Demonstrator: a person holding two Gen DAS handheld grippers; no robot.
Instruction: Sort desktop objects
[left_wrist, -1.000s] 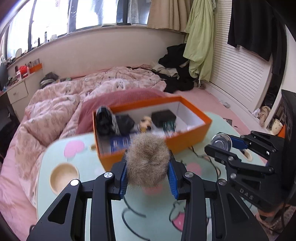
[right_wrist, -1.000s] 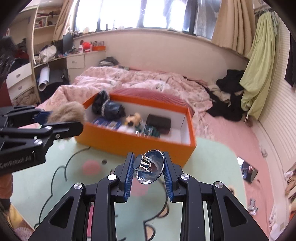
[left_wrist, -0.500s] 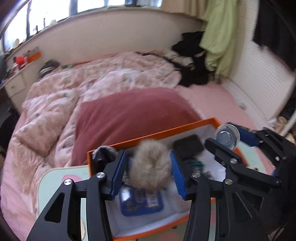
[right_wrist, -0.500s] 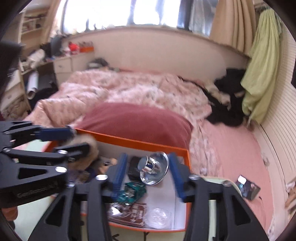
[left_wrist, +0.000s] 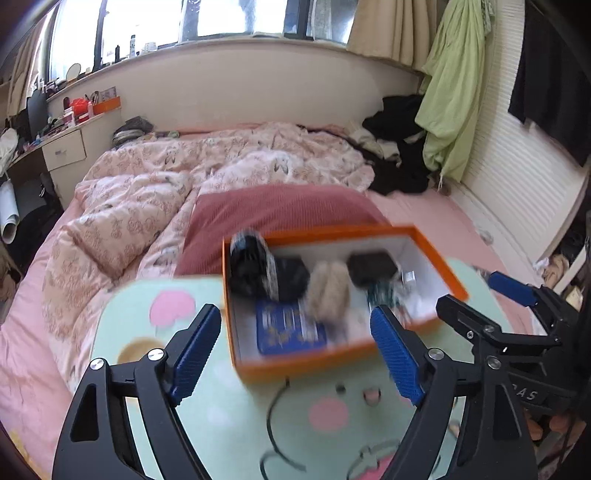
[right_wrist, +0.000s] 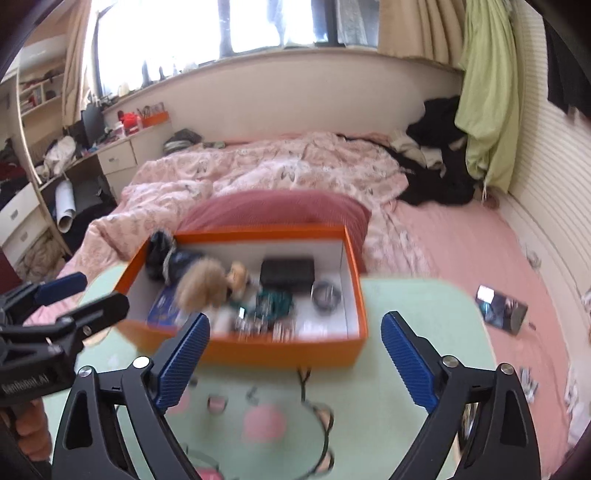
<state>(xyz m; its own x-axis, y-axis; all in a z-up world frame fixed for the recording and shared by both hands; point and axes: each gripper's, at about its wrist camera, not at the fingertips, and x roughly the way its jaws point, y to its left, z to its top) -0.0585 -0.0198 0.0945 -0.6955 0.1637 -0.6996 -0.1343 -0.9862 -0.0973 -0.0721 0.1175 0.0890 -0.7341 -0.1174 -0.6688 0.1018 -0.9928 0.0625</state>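
Observation:
An orange box with a white inside stands on the pale green table. In it lie a beige fur ball, a round silver metal piece, a black bundle, a blue card and a black case. My left gripper is open and empty, just in front of the box. My right gripper is open and empty, at the box's near wall.
A bed with a pink quilt and a red pillow lies behind the table. A phone lies on the pink sheet to the right. Small loose bits sit on the table near my right gripper.
Both grippers opened and drew back from above the box. The fur ball left the left gripper and the silver piece left the right; both now lie in the box.

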